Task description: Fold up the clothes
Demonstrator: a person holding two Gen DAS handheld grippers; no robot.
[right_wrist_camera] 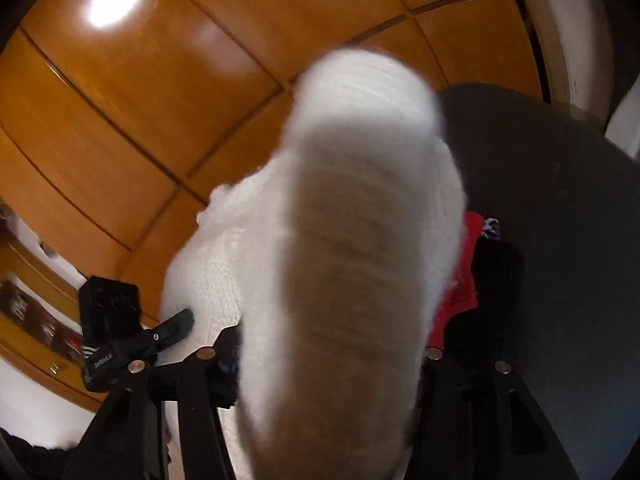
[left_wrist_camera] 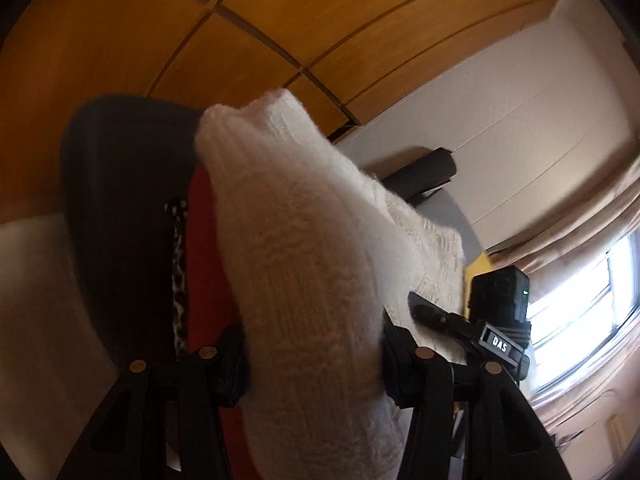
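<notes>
A white knit sweater (left_wrist_camera: pixel 304 240) fills the middle of both wrist views, bunched into a thick fold. My left gripper (left_wrist_camera: pixel 314 364) is shut on it, with the fabric packed between the two black fingers. My right gripper (right_wrist_camera: pixel 328 360) is shut on another bunch of the same sweater (right_wrist_camera: pixel 360 220), which is blurred up close. In the left wrist view the right gripper's finger (left_wrist_camera: pixel 428 310) lies against the sweater's far edge. In the right wrist view the left gripper's finger (right_wrist_camera: pixel 176 328) touches the knit at the lower left.
A red garment (left_wrist_camera: pixel 204 264) and a spotted strip (left_wrist_camera: pixel 178 272) lie on a dark grey surface (left_wrist_camera: pixel 116 184) below the sweater. Red cloth (right_wrist_camera: pixel 460 292) and black cloth (right_wrist_camera: pixel 496 280) show to the right. Wooden wardrobe doors (right_wrist_camera: pixel 140 100) stand behind. A bright window (left_wrist_camera: pixel 580 312) with curtains is at the right.
</notes>
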